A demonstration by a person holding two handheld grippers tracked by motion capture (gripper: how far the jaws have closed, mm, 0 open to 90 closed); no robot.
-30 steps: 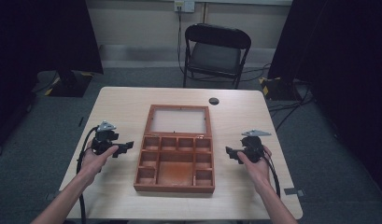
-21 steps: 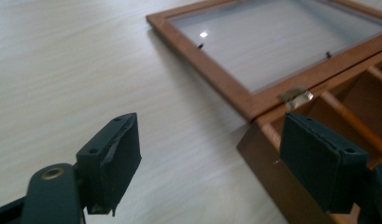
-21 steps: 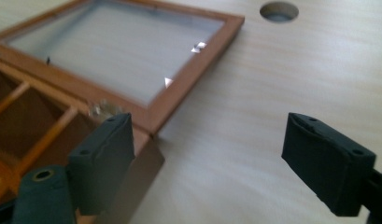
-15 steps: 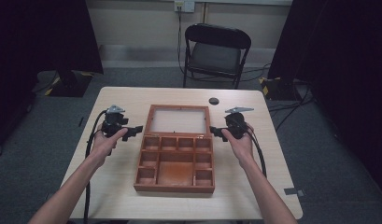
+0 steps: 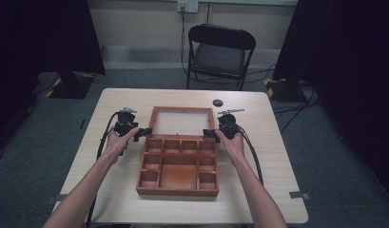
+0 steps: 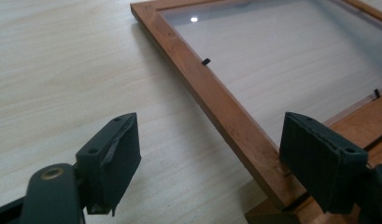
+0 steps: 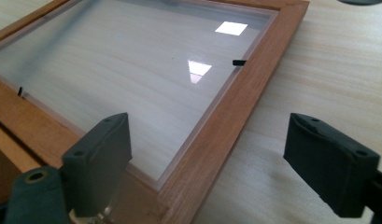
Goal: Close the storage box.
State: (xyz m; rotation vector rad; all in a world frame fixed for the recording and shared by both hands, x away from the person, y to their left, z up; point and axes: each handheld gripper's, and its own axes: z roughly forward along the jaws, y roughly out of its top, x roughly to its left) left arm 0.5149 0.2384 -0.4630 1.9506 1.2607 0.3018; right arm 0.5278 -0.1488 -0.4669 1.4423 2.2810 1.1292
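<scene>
- Wooden compartment box (image 5: 178, 166) rests at the counter (image 5: 277, 180) centre, its glass-paned lid (image 5: 181, 122) folded flat at 12 o'clock.
- Left gripper (image 5: 143, 132) at the lid's 9 o'clock side rail: jaws apart, straddling the rail, pads not pressing.
- Right gripper (image 5: 206, 134) at the 3 o'clock rail: jaws wide, straddling, nothing clamped.
- Black disc (image 5: 218, 102) lies at 1 o'clock.
</scene>
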